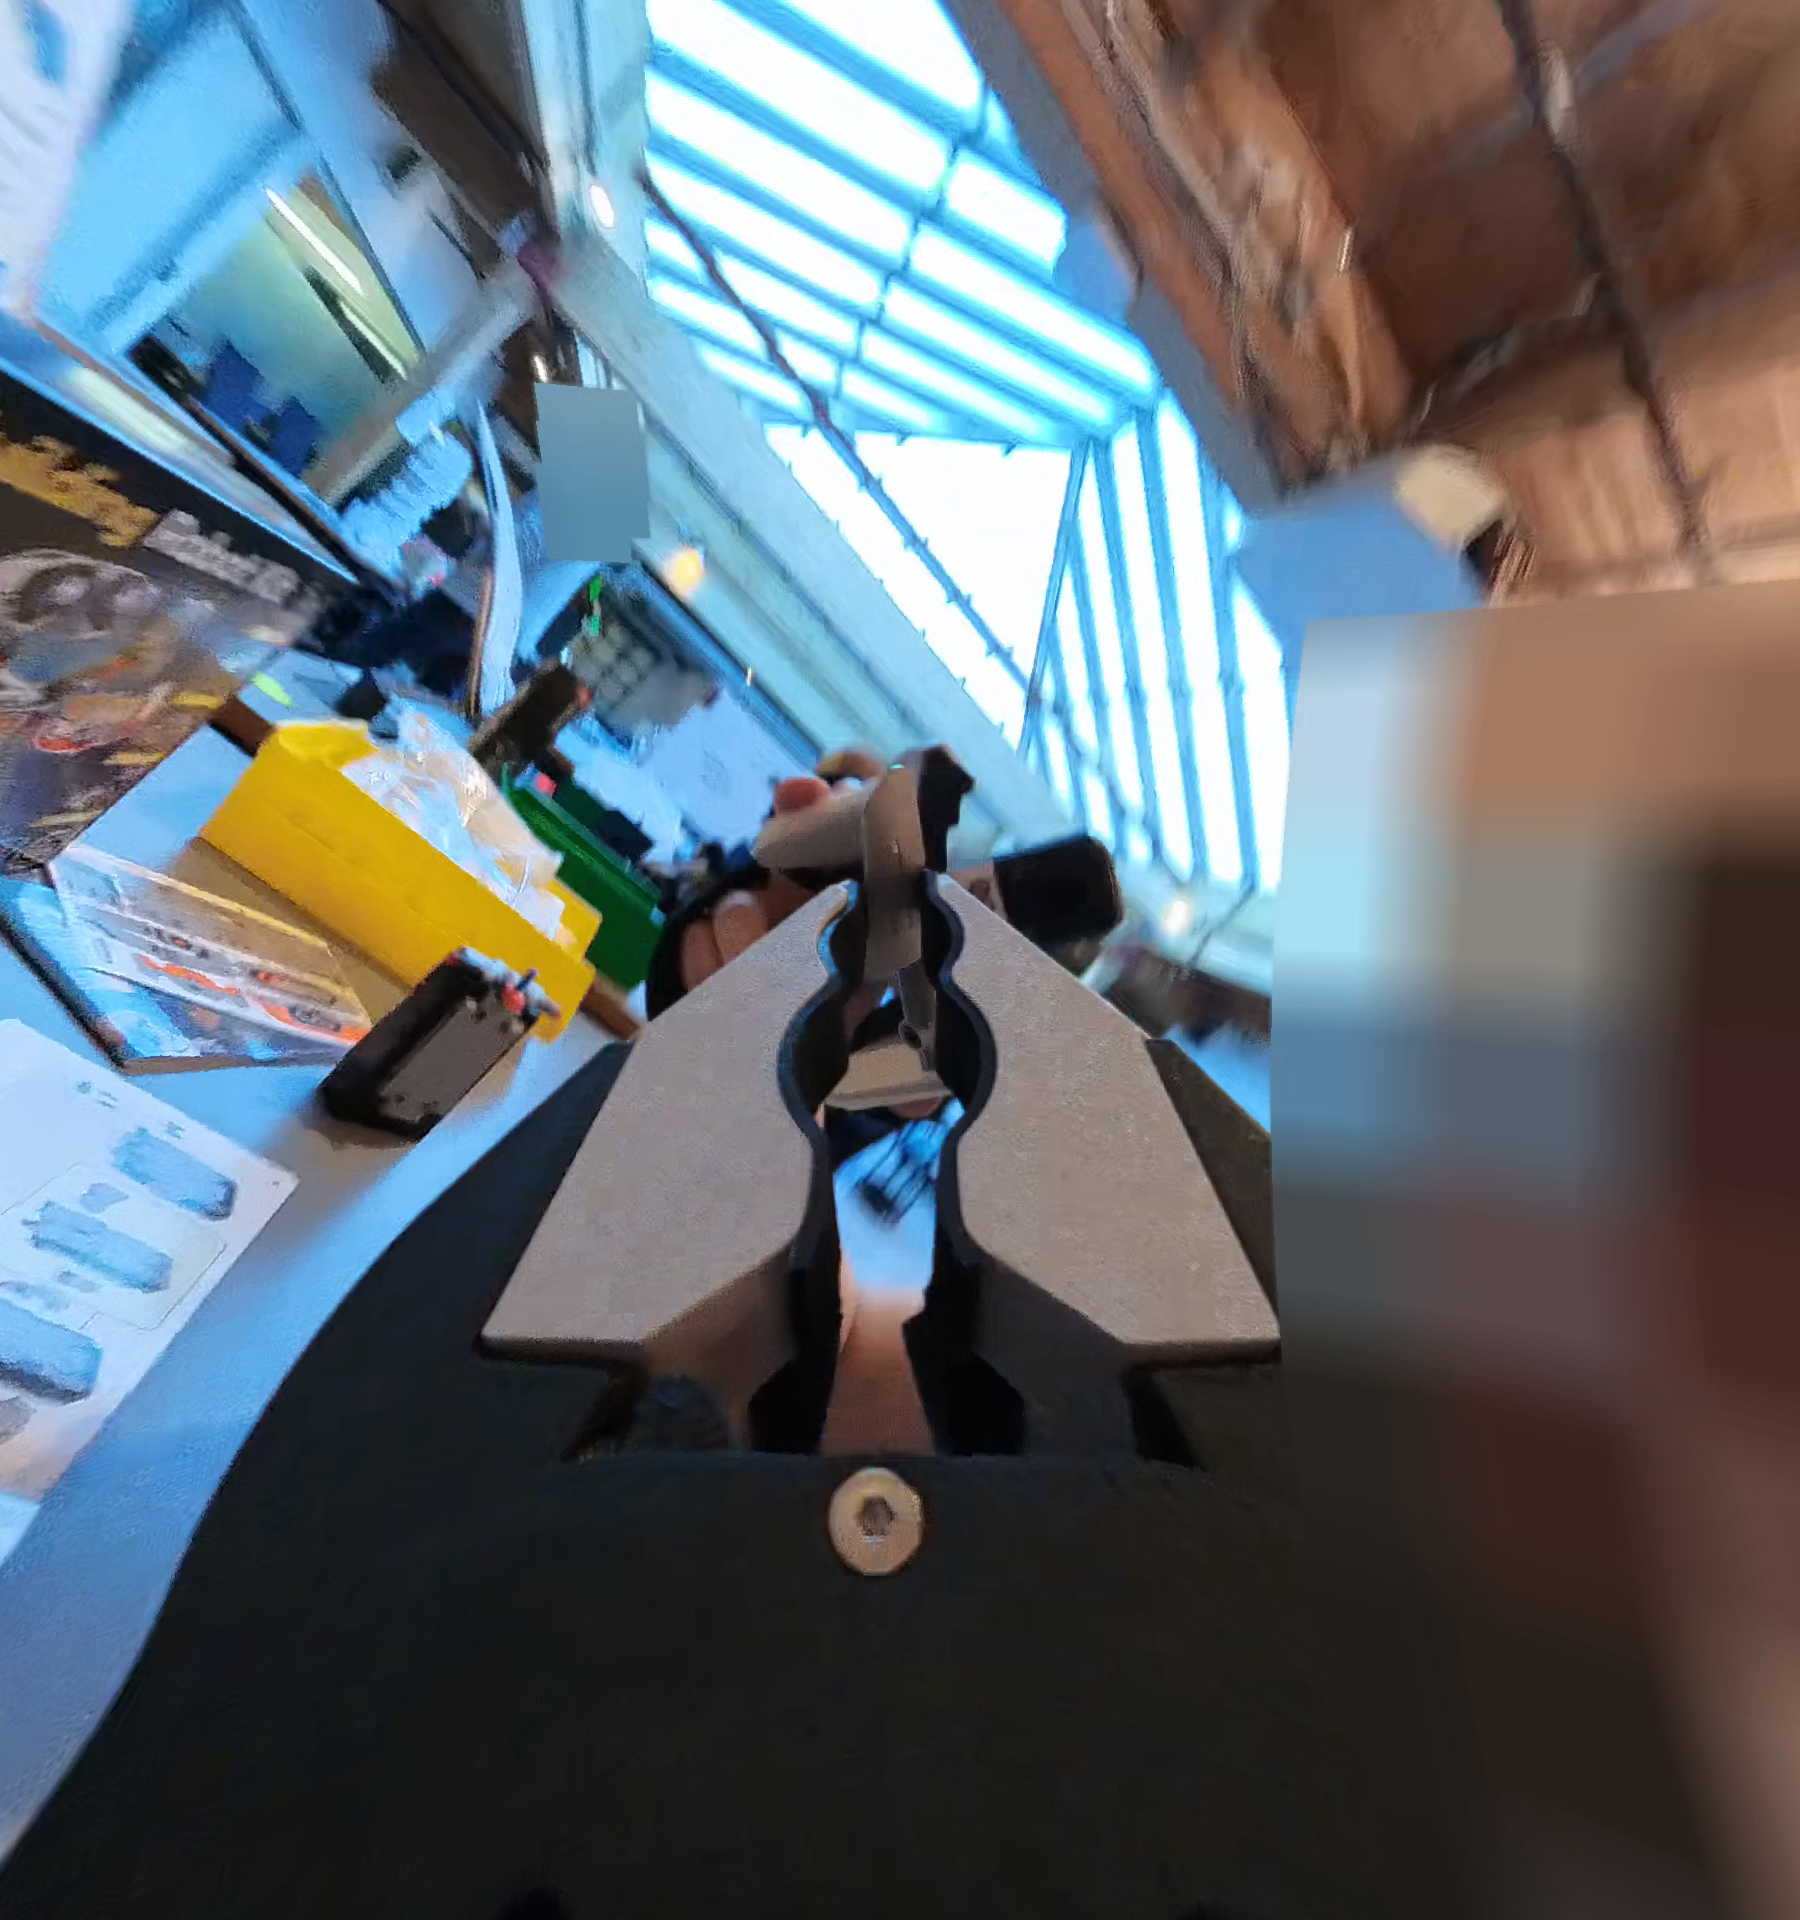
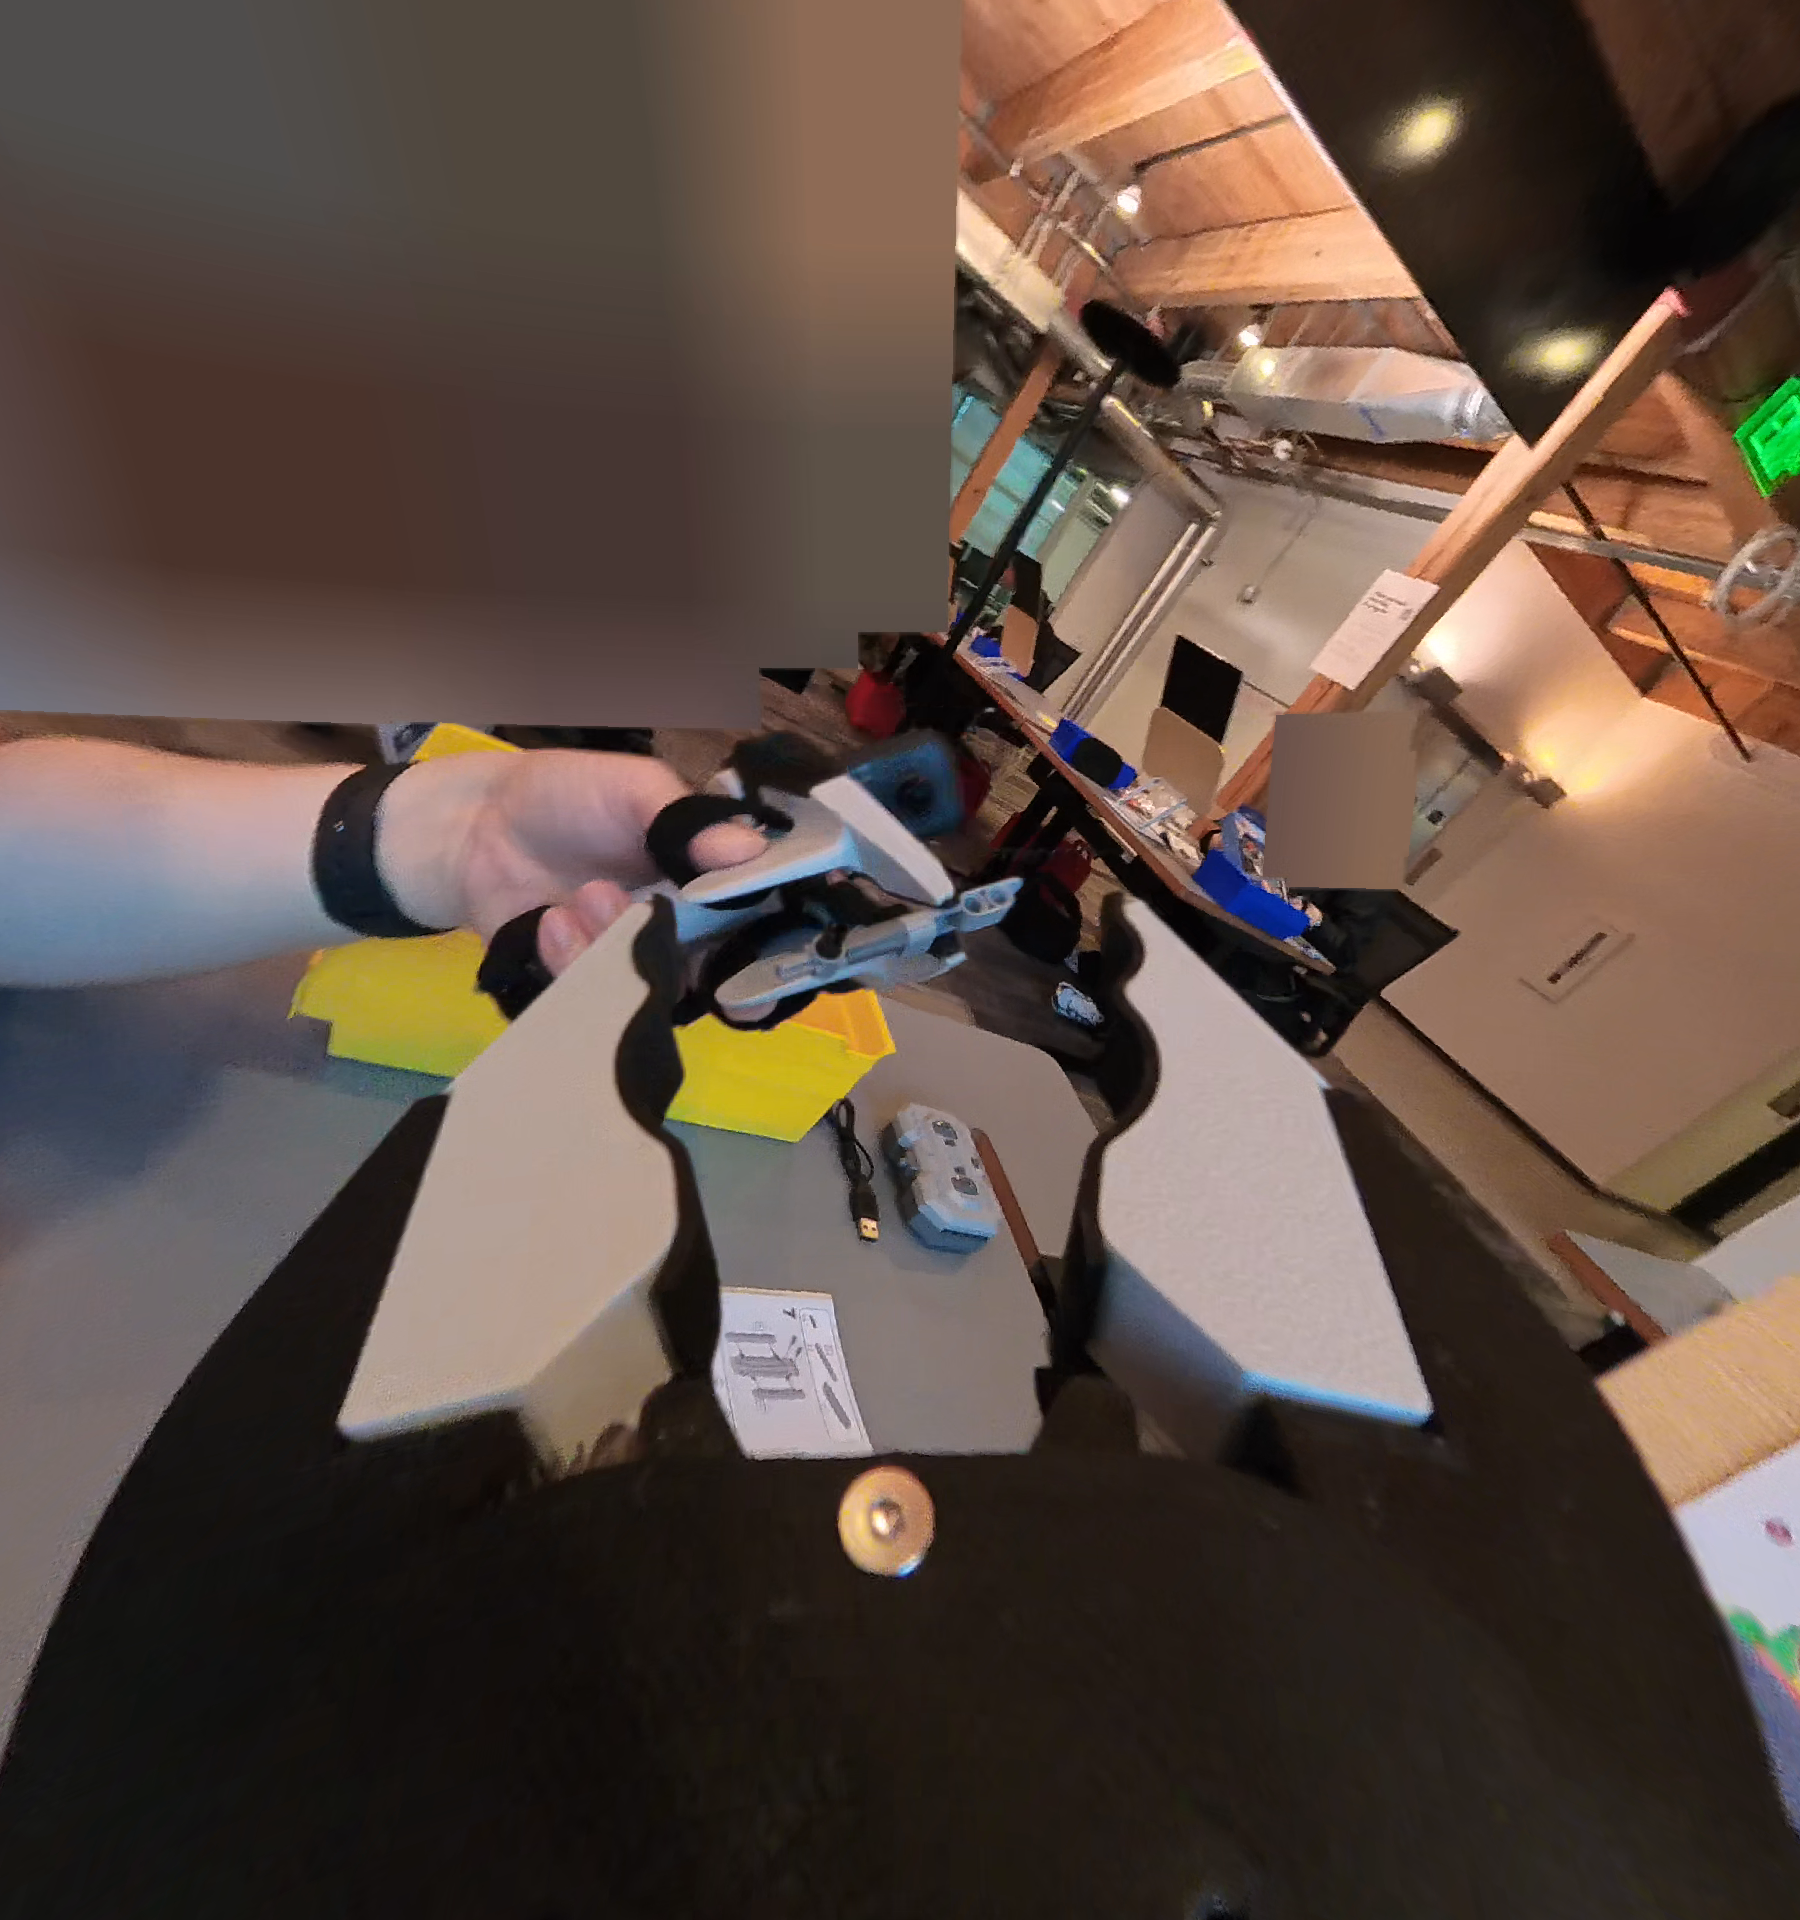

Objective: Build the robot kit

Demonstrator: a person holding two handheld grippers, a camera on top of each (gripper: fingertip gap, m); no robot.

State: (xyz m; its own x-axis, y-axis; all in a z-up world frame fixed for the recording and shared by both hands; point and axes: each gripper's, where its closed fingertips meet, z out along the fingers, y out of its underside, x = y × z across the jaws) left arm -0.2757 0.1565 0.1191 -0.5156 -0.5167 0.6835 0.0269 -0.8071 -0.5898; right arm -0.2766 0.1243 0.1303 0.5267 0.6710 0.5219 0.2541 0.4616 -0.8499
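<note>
Grey plastic beam part (image 1: pixel 901 914) clenched in left gripper (image 1: pixel 891 935), raised above table (image 1: pixel 252 1278). Right gripper (image 2: pixel 880 956) spread wide, empty, facing it; yellow bin (image 2: pixel 771 1070) beyond.

The left gripper (image 1: pixel 888 940) has matt, grainy grey jaws on a matt black body, with a shiny metal screw (image 1: pixel 875 1519). The bin (image 2: pixel 771 1075) is smooth yellow plastic, the part (image 1: pixel 901 883) dull grey plastic, the sheet (image 2: pixel 792 1377) matt paper, the counter (image 2: pixel 200 1195) smooth grey.
</note>
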